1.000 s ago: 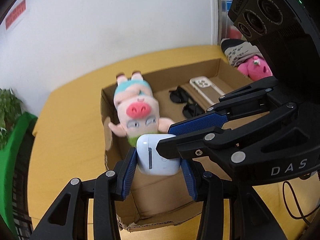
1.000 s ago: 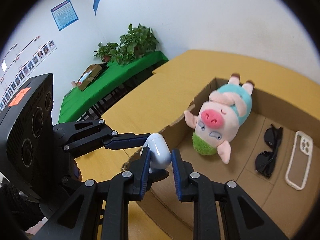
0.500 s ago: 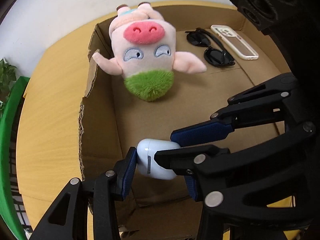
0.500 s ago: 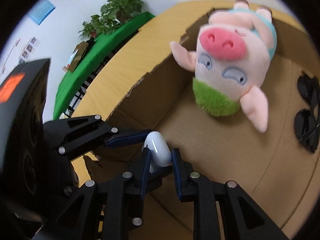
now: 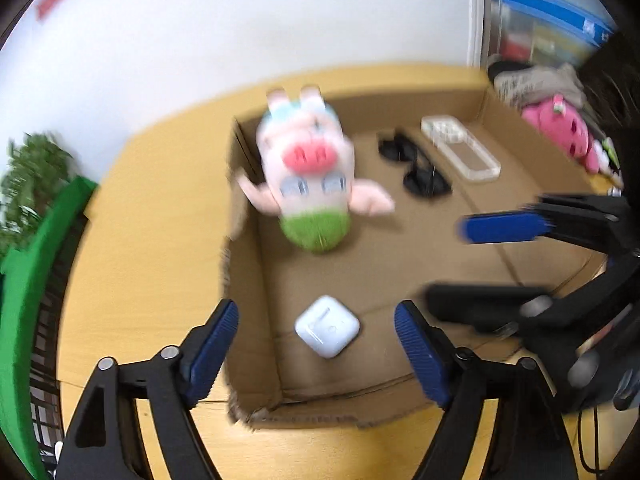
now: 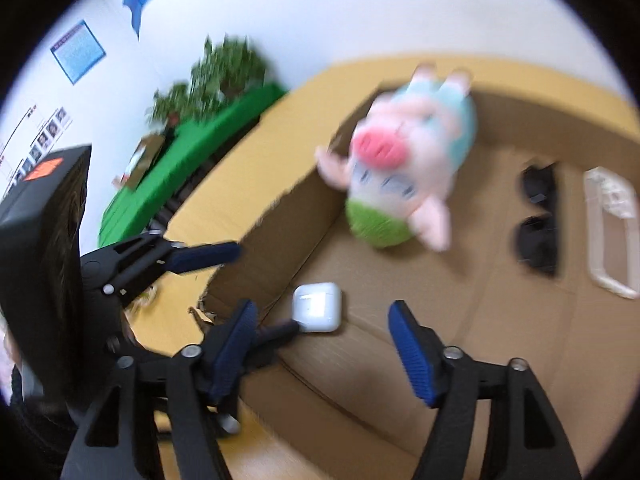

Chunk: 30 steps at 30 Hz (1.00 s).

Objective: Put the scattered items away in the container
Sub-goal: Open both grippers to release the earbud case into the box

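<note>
A white earbuds case [image 5: 327,326] lies free on the floor of the open cardboard box [image 5: 256,288], near its front left corner; it also shows in the right wrist view [image 6: 317,307]. My left gripper [image 5: 316,344] is open and empty above the case. My right gripper [image 6: 320,340] is open and empty beside it, and its fingers [image 5: 500,228] show at the right of the left wrist view. A pink pig plush [image 5: 310,176], black sunglasses [image 5: 416,168] and a clear phone case [image 5: 460,146] lie deeper in the box.
The box sits on a yellow wooden table [image 5: 152,208]. A pink plush and a grey cloth [image 5: 560,128] lie beyond the box's right wall. A green-covered table with plants [image 6: 192,152] stands to the left. Both views are motion-blurred.
Both grippers held the earbuds case and lowered it into the box. Now both have opened and pulled back up, and the case lies on the box floor.
</note>
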{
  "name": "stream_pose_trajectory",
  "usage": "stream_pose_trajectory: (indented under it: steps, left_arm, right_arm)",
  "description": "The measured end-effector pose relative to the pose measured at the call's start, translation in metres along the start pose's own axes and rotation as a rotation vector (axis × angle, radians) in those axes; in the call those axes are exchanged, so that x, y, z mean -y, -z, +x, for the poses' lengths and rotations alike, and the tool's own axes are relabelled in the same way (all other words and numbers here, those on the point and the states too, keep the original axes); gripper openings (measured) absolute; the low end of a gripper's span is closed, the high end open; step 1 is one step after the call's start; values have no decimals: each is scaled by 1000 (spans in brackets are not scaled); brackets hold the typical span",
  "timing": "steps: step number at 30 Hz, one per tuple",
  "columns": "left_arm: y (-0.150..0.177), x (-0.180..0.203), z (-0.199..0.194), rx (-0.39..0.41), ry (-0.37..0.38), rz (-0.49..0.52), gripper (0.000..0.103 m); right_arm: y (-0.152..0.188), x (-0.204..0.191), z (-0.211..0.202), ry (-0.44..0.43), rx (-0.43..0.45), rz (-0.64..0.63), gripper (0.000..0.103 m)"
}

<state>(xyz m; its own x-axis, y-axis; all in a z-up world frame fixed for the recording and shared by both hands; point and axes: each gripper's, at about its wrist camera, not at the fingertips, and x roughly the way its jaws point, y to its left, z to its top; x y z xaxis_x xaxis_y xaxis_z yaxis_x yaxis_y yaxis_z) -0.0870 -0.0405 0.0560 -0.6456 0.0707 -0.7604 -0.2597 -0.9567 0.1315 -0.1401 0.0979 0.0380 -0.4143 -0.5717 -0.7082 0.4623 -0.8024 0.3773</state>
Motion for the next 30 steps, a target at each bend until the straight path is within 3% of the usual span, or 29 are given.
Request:
stream_pose_trajectory:
  steps: [4,6,9,12,16,30]
  left_arm:
    - [18,4,-49,199,9,-103,102]
    - [28,9,-64,276,30,-182,103]
    - [36,27,-64,309,59,-229,103]
    - [42,39,-59,289,97,-248,103]
    - [49,47,-66,297,73,-267,103]
    - [59,61,-94,318,87,-262,103]
  right_arm:
    - [38,4,-64,240,138,-10,79]
    - [59,15,-89,346,179,5,79]
    - [81,28,-106,466,194,33,79]
    - [88,32,-115,500,192,52,79]
    - [101,25,-129,516,189,66,79]
    - [117,0,-156,491,220,28,79]
